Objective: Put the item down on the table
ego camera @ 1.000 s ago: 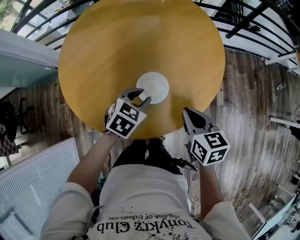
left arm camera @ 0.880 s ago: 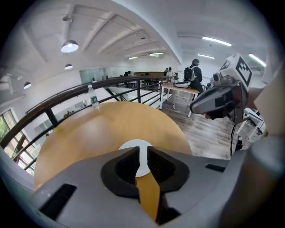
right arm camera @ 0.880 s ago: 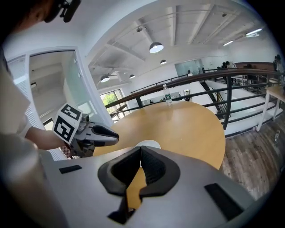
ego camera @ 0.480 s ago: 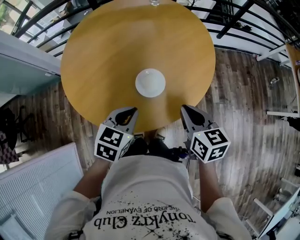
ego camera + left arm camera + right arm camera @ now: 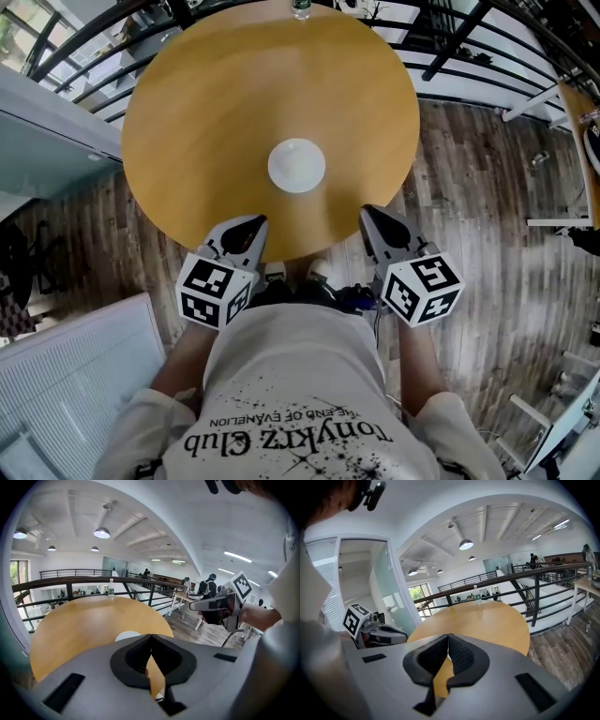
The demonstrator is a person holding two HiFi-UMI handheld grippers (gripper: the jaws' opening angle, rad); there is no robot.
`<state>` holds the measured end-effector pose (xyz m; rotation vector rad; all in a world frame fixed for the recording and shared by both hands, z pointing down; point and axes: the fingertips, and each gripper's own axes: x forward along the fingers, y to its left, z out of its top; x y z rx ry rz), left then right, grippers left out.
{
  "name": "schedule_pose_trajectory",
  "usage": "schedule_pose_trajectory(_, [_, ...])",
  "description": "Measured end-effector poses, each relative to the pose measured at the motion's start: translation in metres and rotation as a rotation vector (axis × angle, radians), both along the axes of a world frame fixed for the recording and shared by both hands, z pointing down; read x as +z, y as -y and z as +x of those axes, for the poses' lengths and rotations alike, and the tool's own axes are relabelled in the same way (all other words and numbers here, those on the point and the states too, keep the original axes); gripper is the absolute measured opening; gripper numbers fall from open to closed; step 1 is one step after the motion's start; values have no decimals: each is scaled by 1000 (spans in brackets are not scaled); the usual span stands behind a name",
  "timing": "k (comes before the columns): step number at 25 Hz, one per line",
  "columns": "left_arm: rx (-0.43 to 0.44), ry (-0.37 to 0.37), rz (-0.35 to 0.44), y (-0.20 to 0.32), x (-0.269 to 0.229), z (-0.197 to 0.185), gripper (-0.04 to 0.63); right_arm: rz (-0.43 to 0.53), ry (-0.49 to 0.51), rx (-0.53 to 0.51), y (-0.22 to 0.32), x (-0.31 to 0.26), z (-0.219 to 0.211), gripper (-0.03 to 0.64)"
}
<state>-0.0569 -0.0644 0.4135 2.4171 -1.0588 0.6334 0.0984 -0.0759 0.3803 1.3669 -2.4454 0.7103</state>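
- The round yellow-wood surface (image 5: 216,94) is filling the upper middle of the head view. A black railing (image 5: 450,37) is running behind its far side, and a plank floor (image 5: 487,187) is lying around it.
- The person in a white printed shirt (image 5: 291,394) is standing at the near edge and is holding one tool in each hand.
- The left tool (image 5: 246,230) is hovering just above the near rim of the surface. In the left gripper view its jaws are clenched, the tips are touching, and nothing is sitting between them.
- The right tool (image 5: 380,221) is hovering at the near right rim, well apart from the left one. Its jaws are also clenched on nothing.
- The white round dish (image 5: 296,165) is lying flat near the middle of the surface. It is ahead of both tools and between them, and neither is touching it.
- A small clear bottle (image 5: 300,9) is standing upright at the far edge.
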Motion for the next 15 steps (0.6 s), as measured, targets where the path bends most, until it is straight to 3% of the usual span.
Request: schedule_pose_trajectory(15, [-24,-10,38,-11,-17,2,25,15,-17,-43,-11,-7,-4,25])
